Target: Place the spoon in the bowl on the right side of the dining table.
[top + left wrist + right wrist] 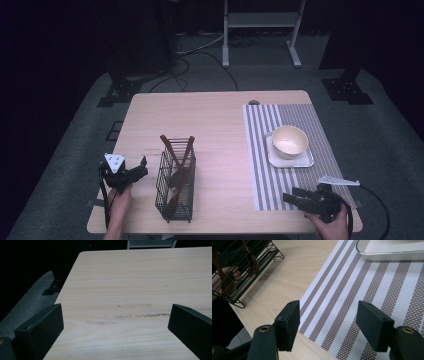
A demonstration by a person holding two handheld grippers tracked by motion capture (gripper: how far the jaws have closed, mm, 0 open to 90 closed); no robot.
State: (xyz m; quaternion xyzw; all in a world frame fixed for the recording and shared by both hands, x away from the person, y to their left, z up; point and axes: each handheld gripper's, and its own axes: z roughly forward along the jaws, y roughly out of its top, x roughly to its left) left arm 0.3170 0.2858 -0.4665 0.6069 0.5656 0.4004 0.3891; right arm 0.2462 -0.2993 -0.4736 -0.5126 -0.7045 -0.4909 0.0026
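While both grippers rest near the table's (215,115) front edge, neither holds anything.

The left gripper (131,171), jaws spread over bare wood, sits just left of the wire basket (175,192) holding the wooden utensils (178,165). The right gripper (300,197), jaws spread wide, lies over the near edge of the striped placemat (290,150), well apart from the bowl (289,141) on its white tray (305,161).

tray (392,253) cut by top edge, utensils' (177,172) lower ends blurred behind wire basket (161,190)
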